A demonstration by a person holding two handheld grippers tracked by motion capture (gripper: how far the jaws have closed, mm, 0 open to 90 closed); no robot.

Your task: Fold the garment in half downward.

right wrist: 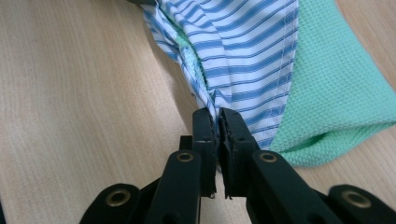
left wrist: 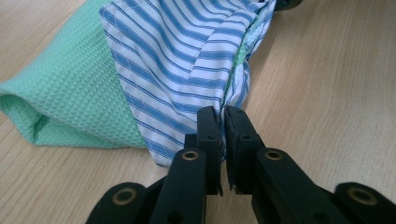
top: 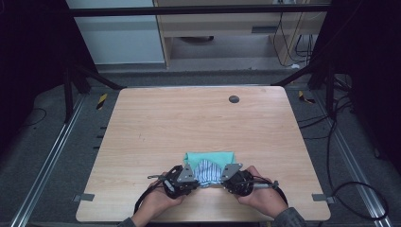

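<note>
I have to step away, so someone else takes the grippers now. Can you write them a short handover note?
Left gripper: shut on the striped cloth, pinching an edge.
Right gripper: shut on the striped cloth's other side.
Things: the striped cloth lies over the green waffle cloth, near the front edge of the table.
Done: both edges are gripped.
Left: probably lifting or folding the striped cloth; the green cloth looks already folded.

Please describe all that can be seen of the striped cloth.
The striped cloth is thin white fabric with blue stripes and a stitched hem. It lies bunched over a green waffle-weave cloth at the table's near edge. The left hand-held gripper and right hand-held gripper each pinch one end.
</note>
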